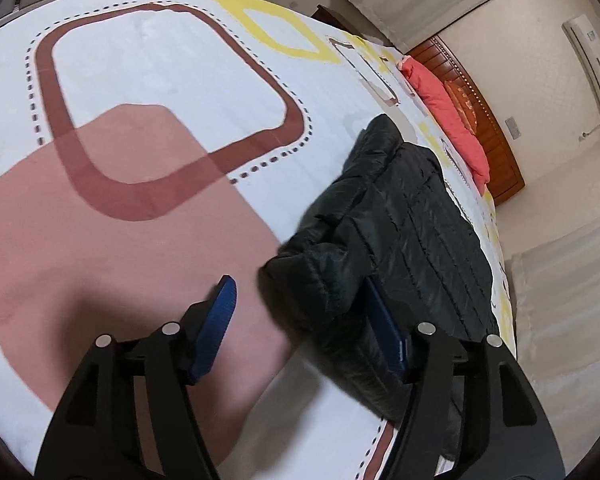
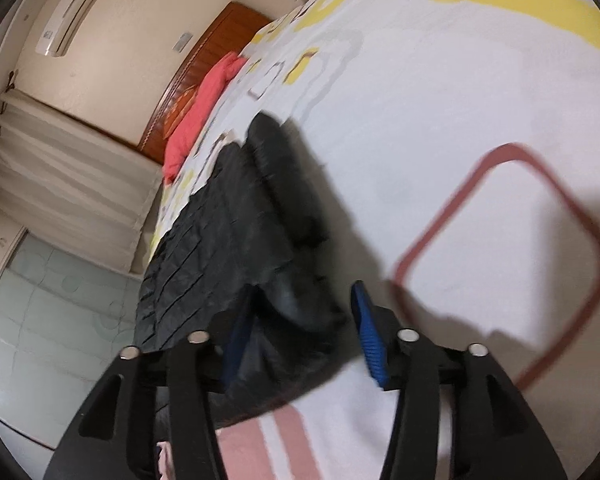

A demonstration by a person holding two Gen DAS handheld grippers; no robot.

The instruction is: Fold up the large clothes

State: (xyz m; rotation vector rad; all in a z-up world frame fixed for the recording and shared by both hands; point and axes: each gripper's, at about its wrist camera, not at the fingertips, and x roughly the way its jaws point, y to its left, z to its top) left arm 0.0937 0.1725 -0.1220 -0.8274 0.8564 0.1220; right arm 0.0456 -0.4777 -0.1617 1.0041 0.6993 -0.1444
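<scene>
Fingers first: the left gripper [image 1: 300, 312] has its blue pads [image 1: 216, 328] spread wide, and a puffy corner of the black quilted jacket [image 1: 412, 224] sits loose in the gap between them. The pad at 3 o'clock lies against the jacket's side, the pad at 9 o'clock stands clear of the fabric, so nothing is actually pinched.

Same story in the right wrist view. The right gripper [image 2: 304, 320] is open wide too, with a rounded fold of the jacket [image 2: 228, 240] bulging between the blue pads [image 2: 370, 340]. The pad at 9 o'clock is half buried behind the fabric, the one at 3 o'clock is off it over the sheet. It's pretty blurry here, so whether the buried pad really touches is hard to call.

Moving outward, the jacket lies along the edge of the bed [image 1: 148, 80], bunched and folded over itself, stretching toward 1 o'clock in the left view and toward 11 o'clock in the right one. The bedsheet is white with big pink, brown and yellow rounded shapes.

Further up the bed there's a coral pink pillow [image 1: 444, 104] near the wooden headboard [image 1: 496, 140], well apart from the jacket. Pale curtains [image 2: 60, 160] hang at 9 o'clock in the right view, with an air conditioner [image 2: 72, 4] on the wall at 10 o'clock.
</scene>
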